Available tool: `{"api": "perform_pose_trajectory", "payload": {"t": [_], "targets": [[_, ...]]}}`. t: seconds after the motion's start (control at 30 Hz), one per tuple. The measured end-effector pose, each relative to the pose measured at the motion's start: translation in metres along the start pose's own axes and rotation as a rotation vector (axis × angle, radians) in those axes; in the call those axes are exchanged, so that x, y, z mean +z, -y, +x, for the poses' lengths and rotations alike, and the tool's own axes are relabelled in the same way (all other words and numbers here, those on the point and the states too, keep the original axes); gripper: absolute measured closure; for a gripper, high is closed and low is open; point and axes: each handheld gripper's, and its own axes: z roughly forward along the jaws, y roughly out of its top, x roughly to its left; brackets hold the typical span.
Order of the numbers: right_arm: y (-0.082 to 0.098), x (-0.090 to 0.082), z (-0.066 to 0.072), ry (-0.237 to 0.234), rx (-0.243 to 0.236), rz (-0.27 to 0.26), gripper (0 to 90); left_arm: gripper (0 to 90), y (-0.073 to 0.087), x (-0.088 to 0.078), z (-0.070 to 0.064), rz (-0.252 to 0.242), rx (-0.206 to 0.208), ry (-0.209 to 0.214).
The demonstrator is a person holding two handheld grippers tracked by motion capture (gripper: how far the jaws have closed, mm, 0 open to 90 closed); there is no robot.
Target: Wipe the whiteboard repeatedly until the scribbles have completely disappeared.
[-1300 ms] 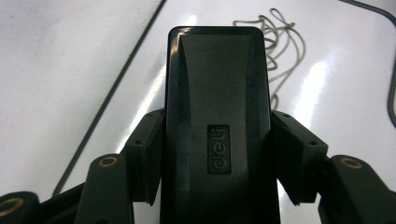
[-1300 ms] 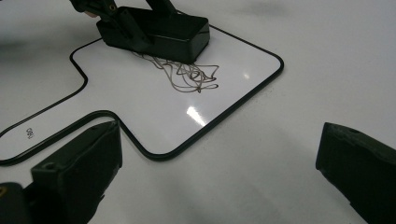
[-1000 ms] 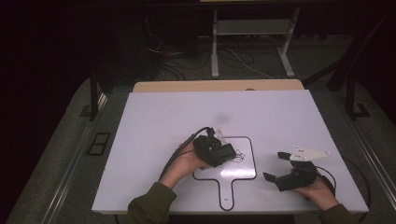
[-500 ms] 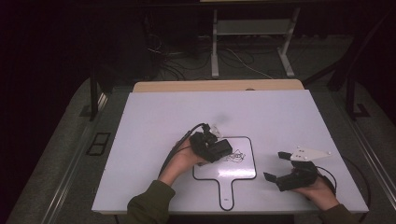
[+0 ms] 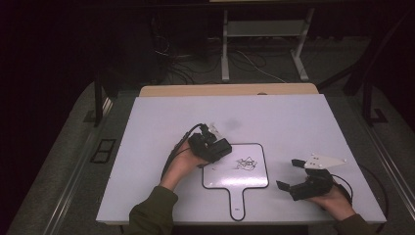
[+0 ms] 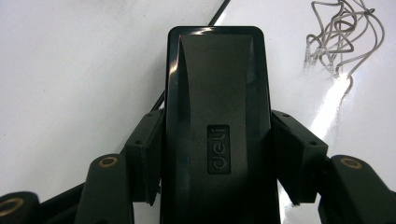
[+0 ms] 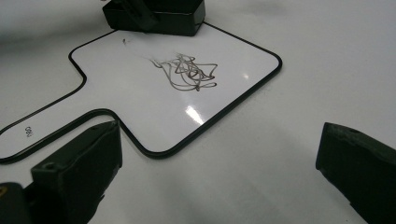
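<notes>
The left gripper (image 6: 217,154) is clenched across the sides of a black whiteboard eraser (image 6: 218,112), a light, rigid plastic block best held at mid-length, as it is here. The scribble (image 6: 343,35) lies ahead and to the right, on the paddle-shaped whiteboard (image 5: 259,178). The right gripper (image 7: 219,182) rests released on the table (image 5: 303,117).
</notes>
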Motion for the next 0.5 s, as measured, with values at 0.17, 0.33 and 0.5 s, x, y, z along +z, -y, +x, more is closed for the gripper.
{"api": "perform_pose_trajectory", "payload": {"t": [0.17,0.33,0.5], "targets": [[0.000,0.001,0.000,0.001,0.000,0.001,0.0,39.7,-0.001,0.000,-0.006,0.007,0.023,0.016],[0.000,0.000,0.000,0.002,0.000,0.001,0.0,39.7,-0.001,-0.001,-0.016,0.014,0.053,0.041],[0.000,0.000,0.000,0.001,0.000,0.001,0.0,39.7,0.004,-0.004,-0.028,0.014,0.070,0.071]]}}
